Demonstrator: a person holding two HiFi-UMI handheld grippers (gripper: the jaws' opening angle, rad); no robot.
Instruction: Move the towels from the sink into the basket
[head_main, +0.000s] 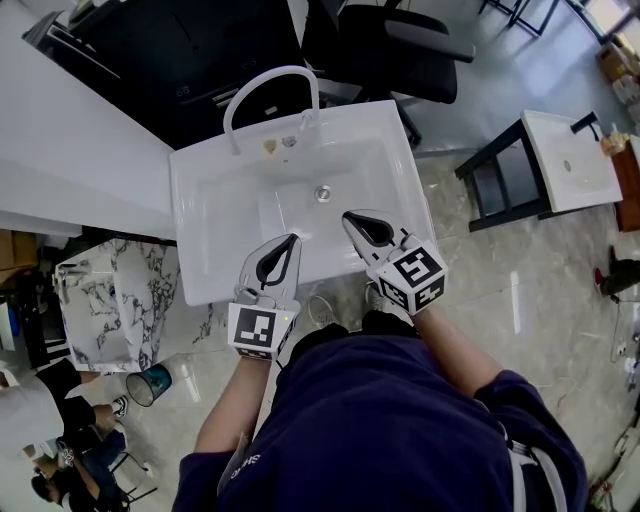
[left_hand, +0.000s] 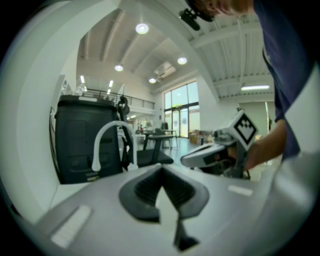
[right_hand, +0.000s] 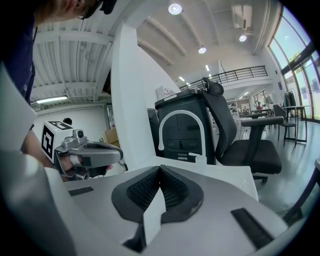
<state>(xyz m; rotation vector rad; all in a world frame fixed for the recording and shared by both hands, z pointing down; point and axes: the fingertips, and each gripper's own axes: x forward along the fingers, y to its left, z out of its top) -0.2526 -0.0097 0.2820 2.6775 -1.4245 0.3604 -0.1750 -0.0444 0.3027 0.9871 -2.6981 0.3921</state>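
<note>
The white sink lies below me with its arched white faucet at the back and a drain in the middle. I see no towel in its basin and no basket in any view. My left gripper hovers over the sink's front edge, shut, with nothing between its pads. My right gripper is beside it, a little further in, also shut and empty. In the left gripper view the shut tips point at the faucet, with the right gripper alongside. The right gripper view shows its tips closed and the left gripper at left.
A black cabinet and a black office chair stand behind the sink. A white counter runs at left, with a marble-patterned box and a teal cup below it. Another white basin on a black stand is at right.
</note>
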